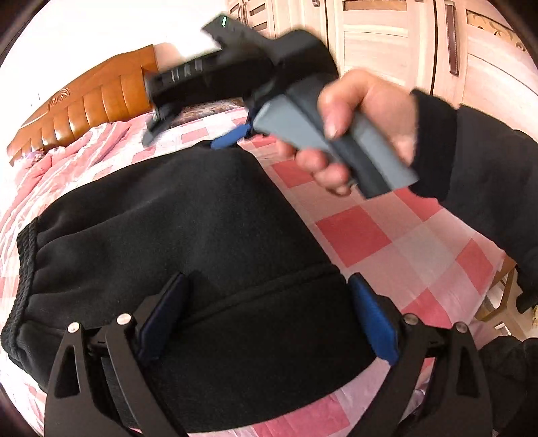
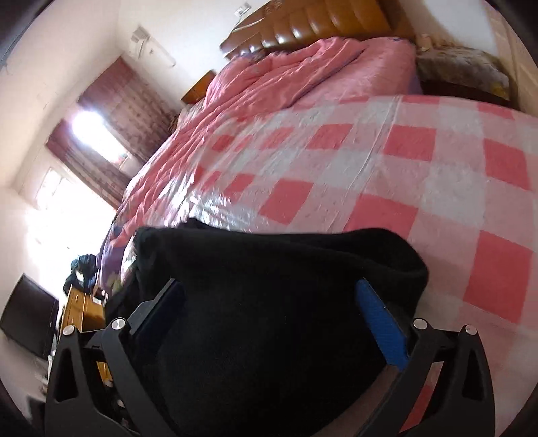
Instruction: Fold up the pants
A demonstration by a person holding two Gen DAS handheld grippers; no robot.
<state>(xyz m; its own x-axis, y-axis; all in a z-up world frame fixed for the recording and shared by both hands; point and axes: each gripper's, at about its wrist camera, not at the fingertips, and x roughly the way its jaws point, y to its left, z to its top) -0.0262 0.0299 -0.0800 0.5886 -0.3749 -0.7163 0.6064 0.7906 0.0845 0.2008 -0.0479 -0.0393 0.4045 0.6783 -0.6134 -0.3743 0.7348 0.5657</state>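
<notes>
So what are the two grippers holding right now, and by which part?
Nothing, it seems: the left gripper and right gripper stand open over the black pants, fabric between the fingers but unpinched.

left gripper [image 1: 269,319]: black triangular-cutout arms w/ silver screws, blue pads [image 1: 373,319]. right gripper [image 2: 272,322]: same build. its body in left view is black w/ grey handle, small green led. right hand [image 1: 356,131]: bare skin, black sleeve [image 1: 470,161].

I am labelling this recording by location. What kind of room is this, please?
Most likely a home bedroom. The pants lie on a bed with a pink checked sheet, a padded headboard stands at its end, and wardrobe doors and a curtained window line the walls.
</notes>
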